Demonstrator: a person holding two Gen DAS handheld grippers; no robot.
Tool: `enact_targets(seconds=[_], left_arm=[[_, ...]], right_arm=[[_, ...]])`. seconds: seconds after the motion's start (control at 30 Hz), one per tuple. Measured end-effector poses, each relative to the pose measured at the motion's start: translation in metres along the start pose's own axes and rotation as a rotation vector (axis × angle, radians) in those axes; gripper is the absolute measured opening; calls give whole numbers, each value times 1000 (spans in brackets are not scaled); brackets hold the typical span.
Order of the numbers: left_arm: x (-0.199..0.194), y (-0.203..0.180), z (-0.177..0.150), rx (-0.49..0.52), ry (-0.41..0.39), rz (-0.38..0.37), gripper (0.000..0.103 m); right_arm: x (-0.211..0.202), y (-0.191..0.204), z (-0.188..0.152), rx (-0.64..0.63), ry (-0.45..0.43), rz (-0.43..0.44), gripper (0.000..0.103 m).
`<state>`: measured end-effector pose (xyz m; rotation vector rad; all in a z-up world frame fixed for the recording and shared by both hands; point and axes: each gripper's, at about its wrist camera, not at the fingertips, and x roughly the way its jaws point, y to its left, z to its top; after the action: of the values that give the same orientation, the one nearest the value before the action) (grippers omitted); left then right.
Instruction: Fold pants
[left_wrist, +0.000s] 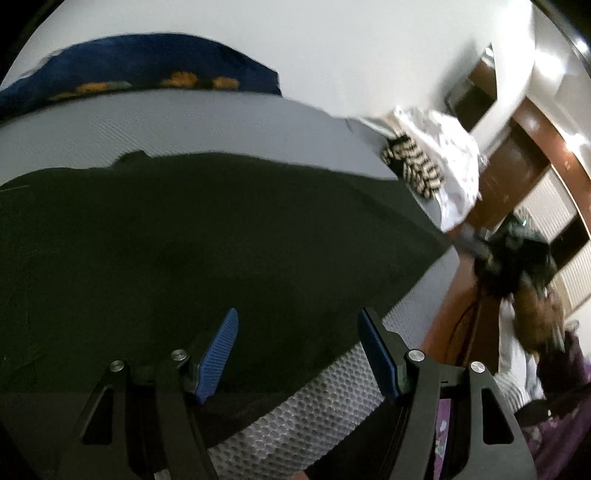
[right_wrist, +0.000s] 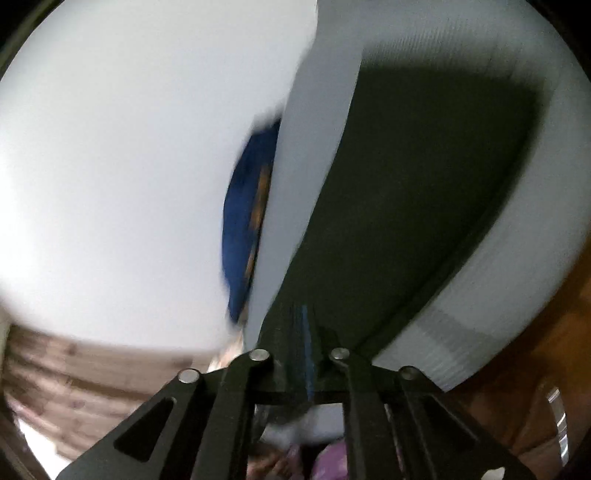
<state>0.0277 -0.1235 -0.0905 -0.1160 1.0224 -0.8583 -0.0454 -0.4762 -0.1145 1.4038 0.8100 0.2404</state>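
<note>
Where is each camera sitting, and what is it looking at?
Left wrist: sits on the open left gripper, looks along its blue pads over the dark green pants on the grey mesh mattress.
Right wrist: sits on the right gripper, shut on the pants; no hand shows.
Both see the pants, the mattress and a blue-and-orange cloth.

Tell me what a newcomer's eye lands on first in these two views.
The dark pants spread across the grey mattress dominate both views. The right hand-held gripper is clamped on their edge, while the left hand-held gripper hovers open above them. A blue cloth lies beyond.
</note>
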Motion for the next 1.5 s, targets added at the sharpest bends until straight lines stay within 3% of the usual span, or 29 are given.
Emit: enact_targets(seconds=[0.17, 0.23, 0.37, 0.6, 0.73, 0.83, 0.97, 1.03, 1.1, 1.5], left_arm=[[-15, 14, -5, -43, -52, 20, 68], [-19, 20, -7, -57, -64, 20, 68], [-21, 31, -11, -71, -57, 12, 68], [-19, 37, -19, -81, -44, -3, 68], [-20, 39, -21, -83, -50, -15, 68], [-20, 42, -23, -96, -49, -22, 68], [-20, 45, -28, -94, -50, -23, 68], [-21, 44, -28, -85, -49, -18, 68], [-22, 44, -29, -80, -45, -11, 68], [-63, 63, -36, -98, -55, 82, 68]], right_arm=[[72, -22, -29, 129, 134, -32, 11], [77, -25, -30, 140, 104, -64, 11], [80, -25, -31, 162, 57, -76, 27], [87, -20, -40, 166, -1, -153, 28], [94, -25, -51, 209, -26, -136, 32], [95, -25, -55, 218, -99, -107, 34], [104, -24, -59, 210, -104, -78, 34], [107, -18, -62, 152, -112, -110, 34], [113, -12, -62, 81, -80, -183, 7], [85, -9, -70, 90, -32, -197, 5]])
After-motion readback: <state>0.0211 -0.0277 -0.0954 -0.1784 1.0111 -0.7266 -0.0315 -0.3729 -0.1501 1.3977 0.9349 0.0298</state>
